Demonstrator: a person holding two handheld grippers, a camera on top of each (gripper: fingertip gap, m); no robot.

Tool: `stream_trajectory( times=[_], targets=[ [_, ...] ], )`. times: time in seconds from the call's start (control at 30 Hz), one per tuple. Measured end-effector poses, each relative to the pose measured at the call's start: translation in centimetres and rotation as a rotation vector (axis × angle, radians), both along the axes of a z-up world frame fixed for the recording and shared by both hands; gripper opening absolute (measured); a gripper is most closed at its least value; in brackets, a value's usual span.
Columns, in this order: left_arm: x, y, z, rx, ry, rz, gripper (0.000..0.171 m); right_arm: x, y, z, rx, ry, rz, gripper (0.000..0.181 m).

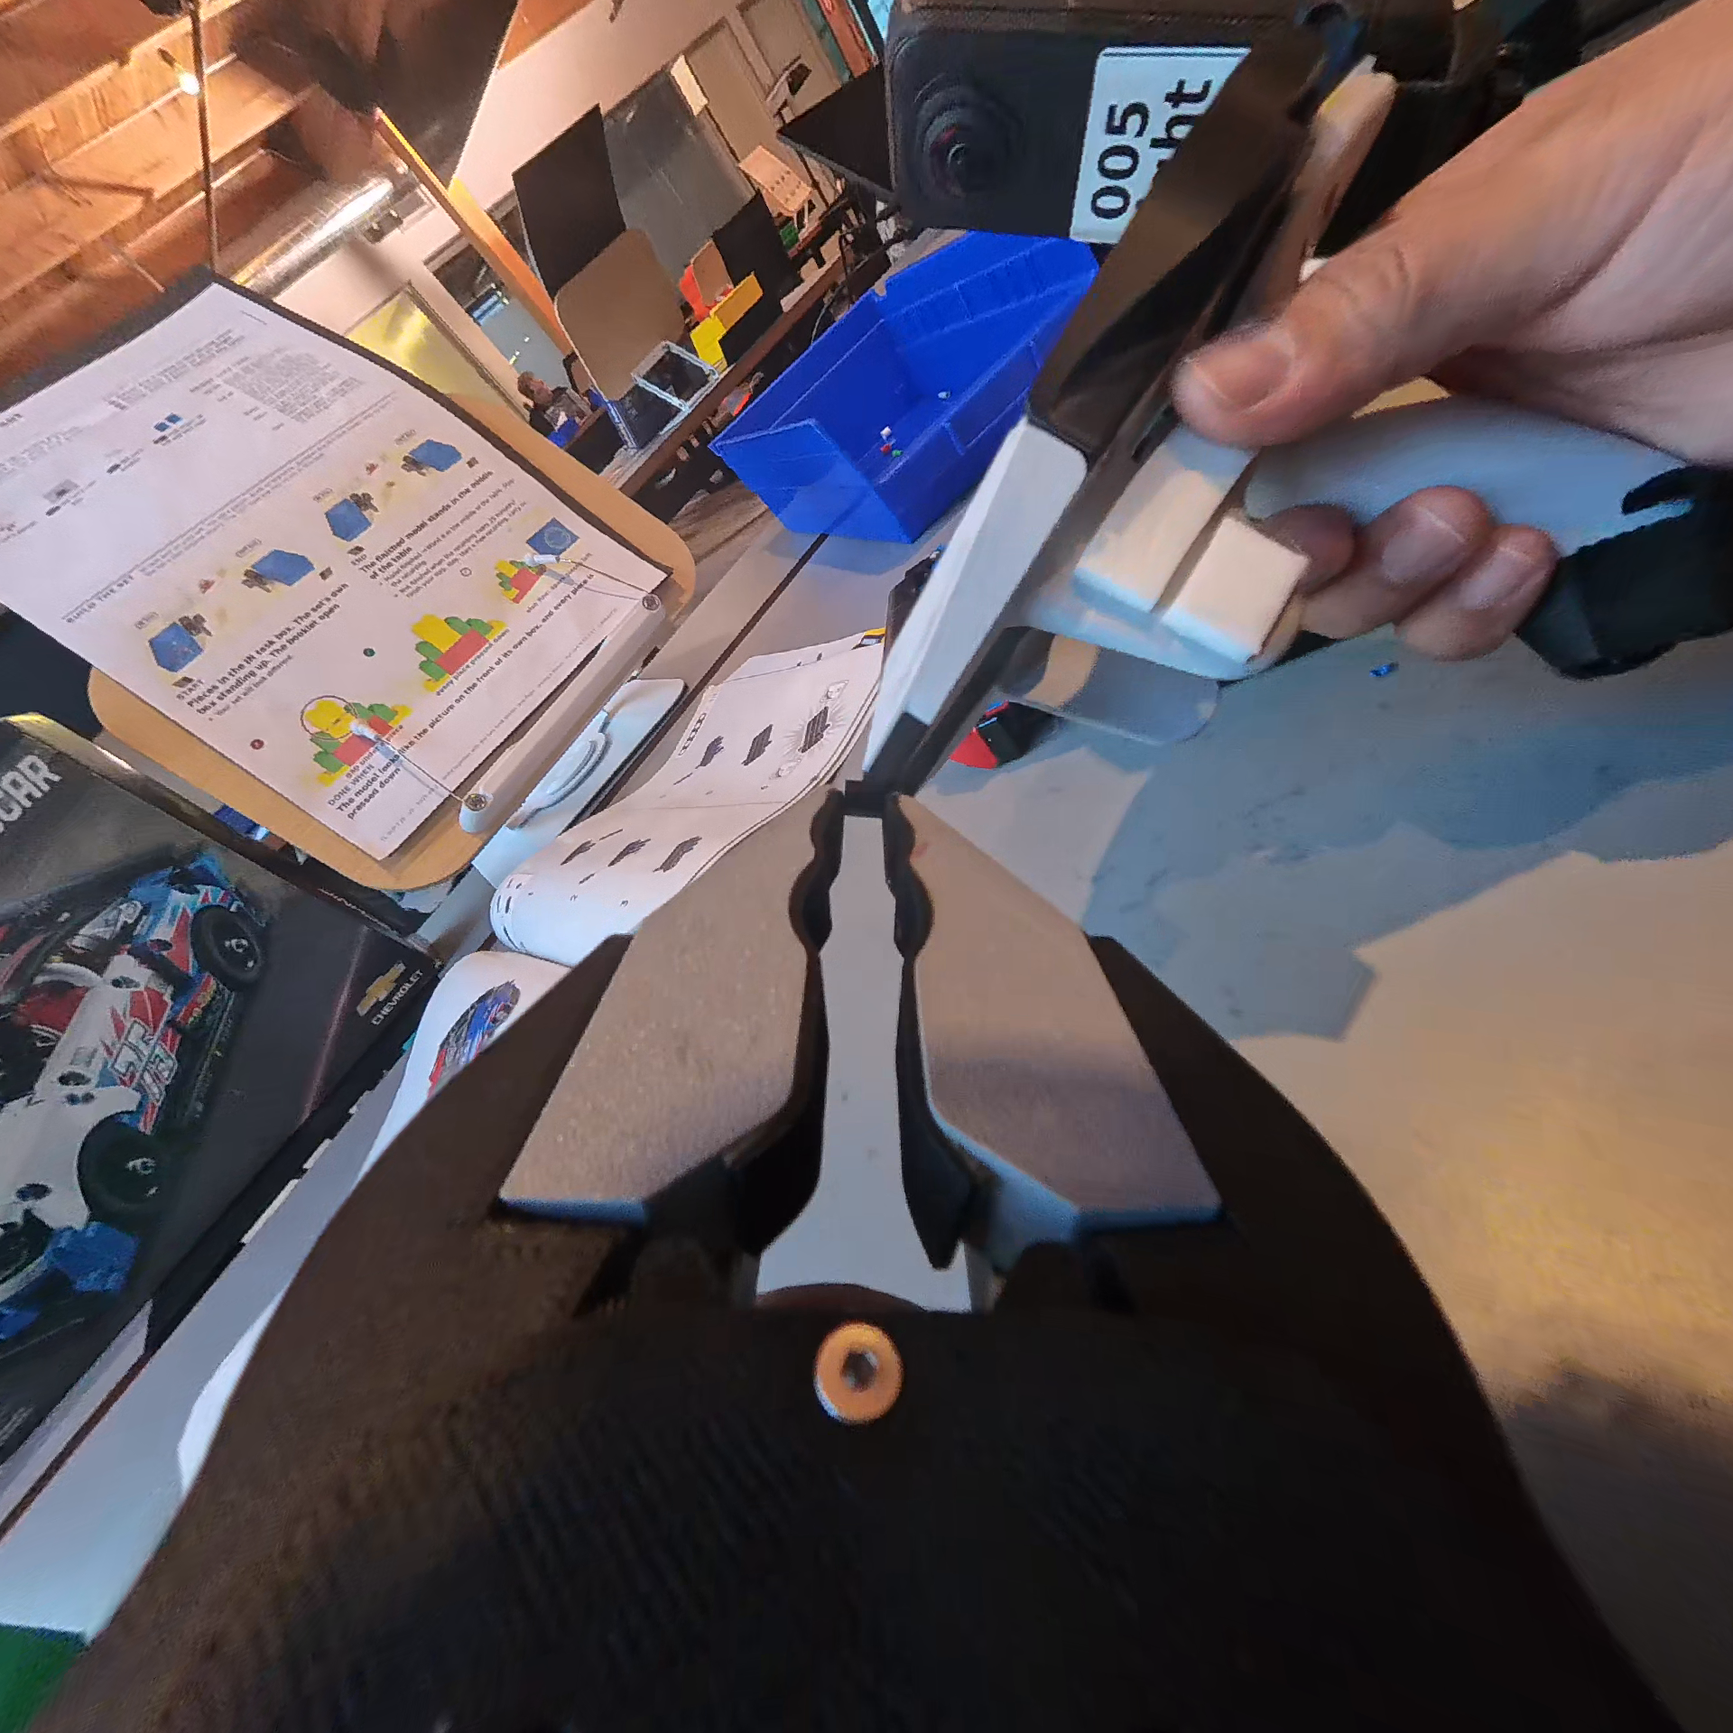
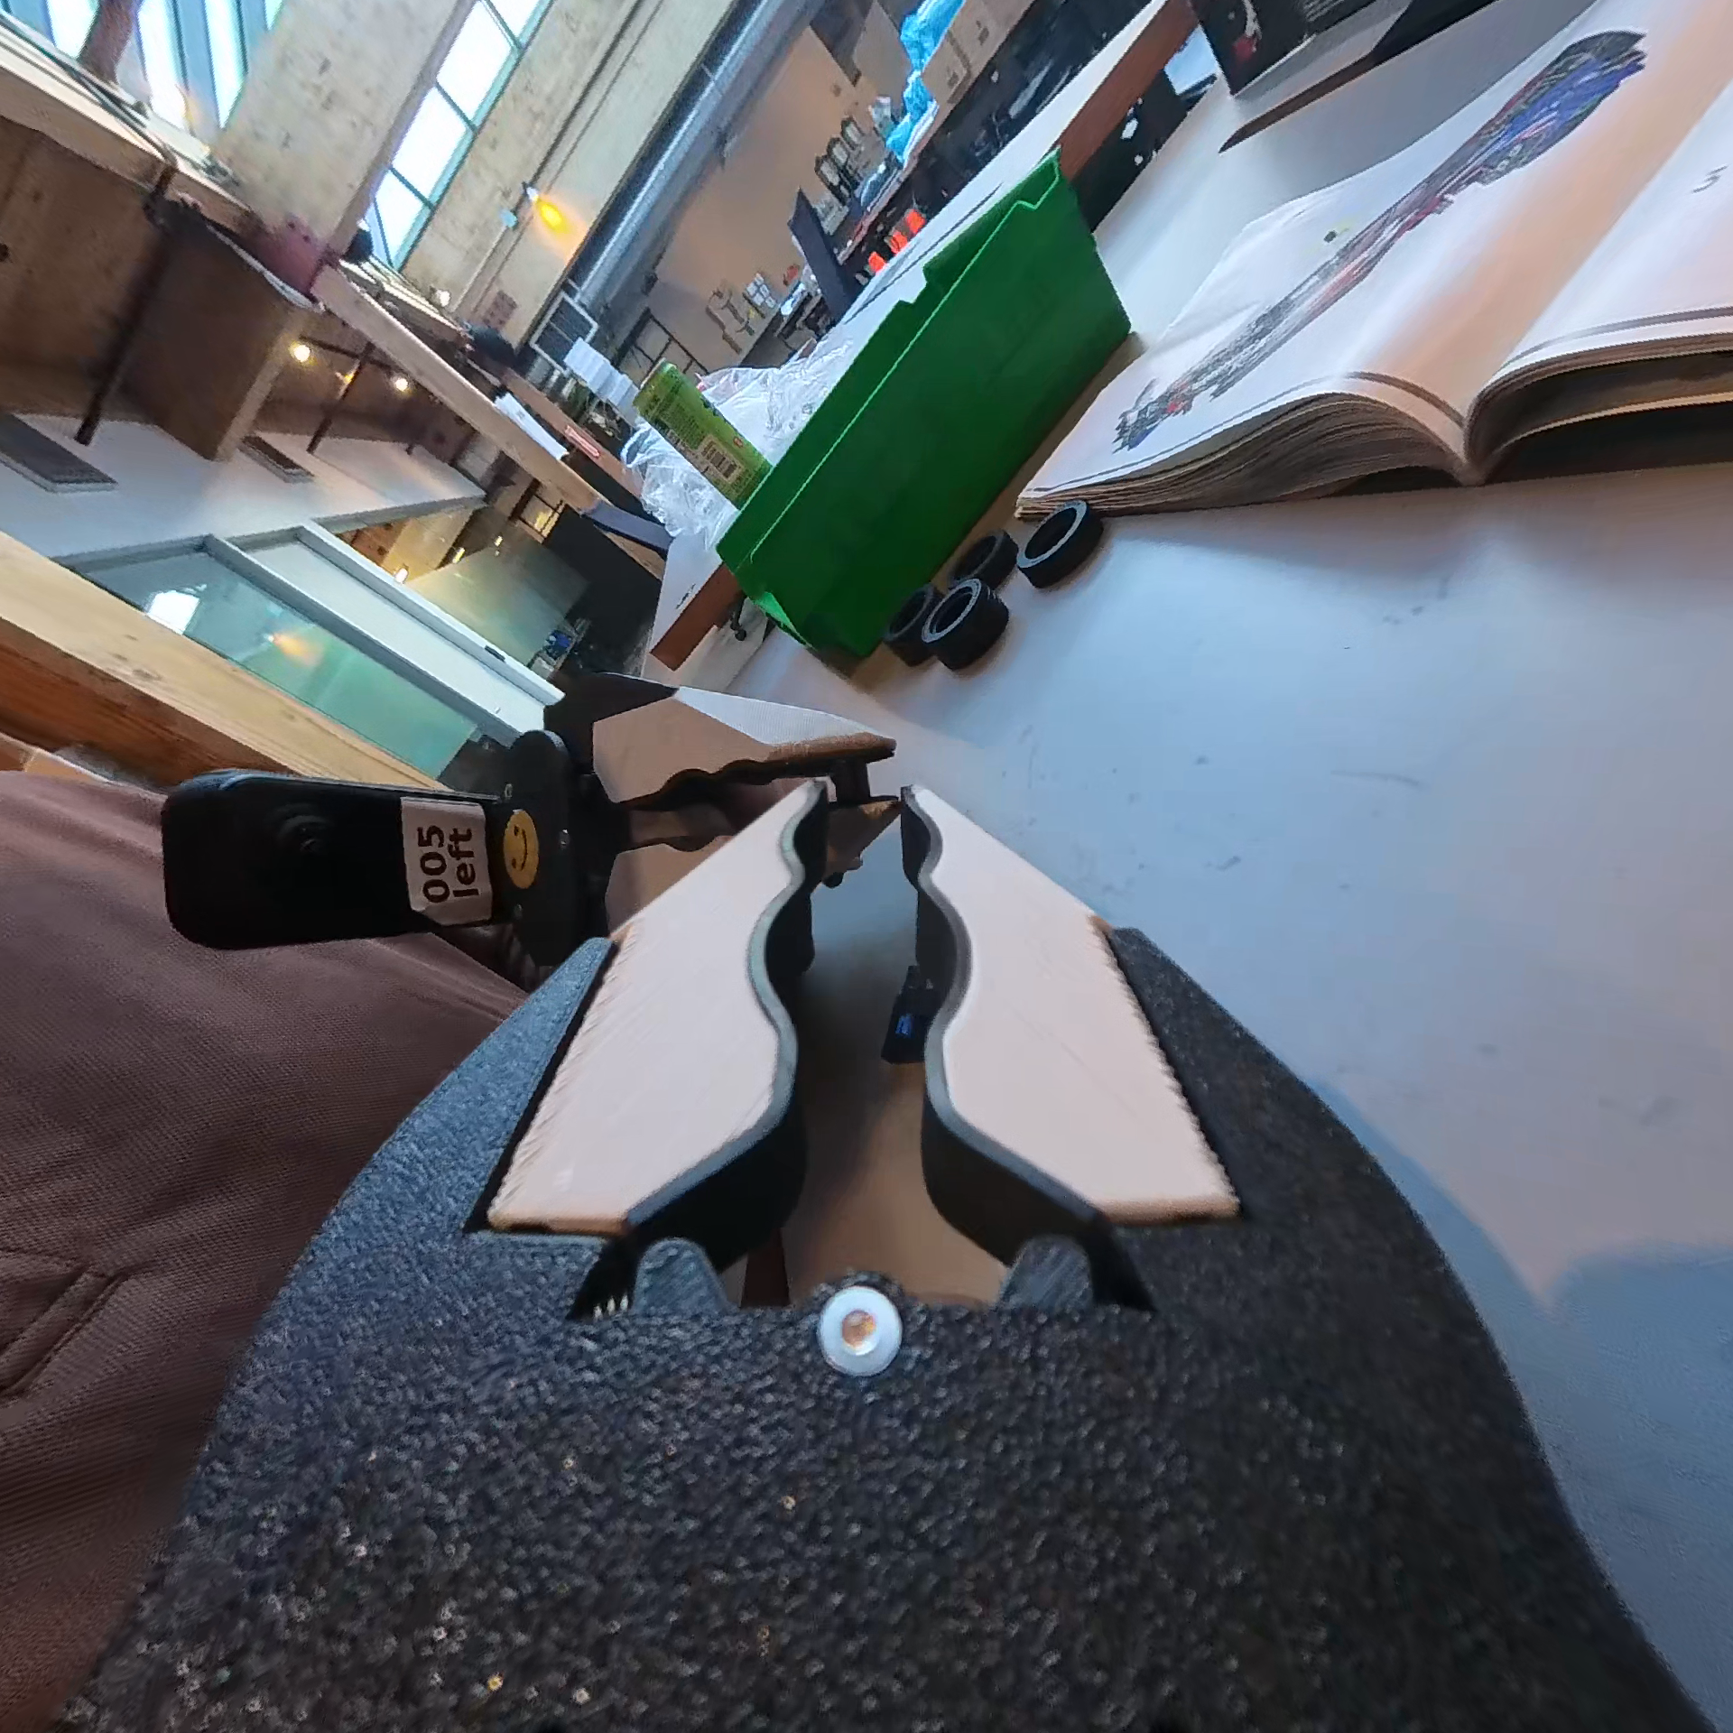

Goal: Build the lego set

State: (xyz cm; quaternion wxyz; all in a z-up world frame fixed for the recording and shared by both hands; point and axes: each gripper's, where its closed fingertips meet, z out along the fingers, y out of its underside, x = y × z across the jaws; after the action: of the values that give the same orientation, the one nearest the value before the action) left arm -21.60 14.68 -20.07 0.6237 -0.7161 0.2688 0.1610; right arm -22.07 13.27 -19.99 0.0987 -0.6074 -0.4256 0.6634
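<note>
Left wrist view shows your left gripper (image 1: 864, 805) with its jaws nearly together, pinching a small black piece (image 1: 861, 793) at the very tips. Your right gripper (image 1: 900, 750) meets that same piece from above, held in your right hand (image 1: 1500, 375). Whether its tips grip the piece cannot be told from this view.

Behind them an open booklet (image 1: 731, 778) lies on the grey table (image 1: 1407, 938), a blue bin (image 1: 900, 422) stands farther back, and a printed sheet on a stand (image 1: 309, 563) leans at the left above the car box (image 1: 141, 1013).

Right wrist view has your right gripper (image 2: 863, 802) with a narrow gap between its jaws, the small black piece (image 2: 855, 783) at their tips, where the left gripper (image 2: 867, 764) comes in from the side. You cannot tell if the right jaws actually press on it. Four black tyres (image 2: 994, 586) sit beside a green bin (image 2: 928, 450), near a thick open book (image 2: 1360, 356).
</note>
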Motion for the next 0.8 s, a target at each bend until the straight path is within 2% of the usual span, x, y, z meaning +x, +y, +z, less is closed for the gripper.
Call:
stream_trajectory(
  times=[0.13,0.27,0.43,0.57,0.8],
  targets=[
    [0.2,0.0,0.0,-0.009,-0.056,-0.014,0.006,0.1,0.1,0.1,0.034,0.009,0.009,0.011],
    [0.1,-0.1,0.0,-0.009,-0.050,-0.025,0.006,0.0,0.0,0.1,0.093,0.022,0.006,0.011],
    [0.5,-0.3,0.0,0.007,0.021,-0.070,0.005,0.0,-0.4,0.3,0.121,0.042,0.017,0.008],
    [0.6,-0.4,-0.7,-0.012,0.126,-0.072,0.006,0.0,-0.7,-0.4,0.295,0.014,-0.010,0.007],
    [0.1,-1.3,-1.0,-0.027,0.032,-0.064,0.006,-0.4,-1.4,-0.7,0.258,0.004,0.017,0.007]
  ],
)
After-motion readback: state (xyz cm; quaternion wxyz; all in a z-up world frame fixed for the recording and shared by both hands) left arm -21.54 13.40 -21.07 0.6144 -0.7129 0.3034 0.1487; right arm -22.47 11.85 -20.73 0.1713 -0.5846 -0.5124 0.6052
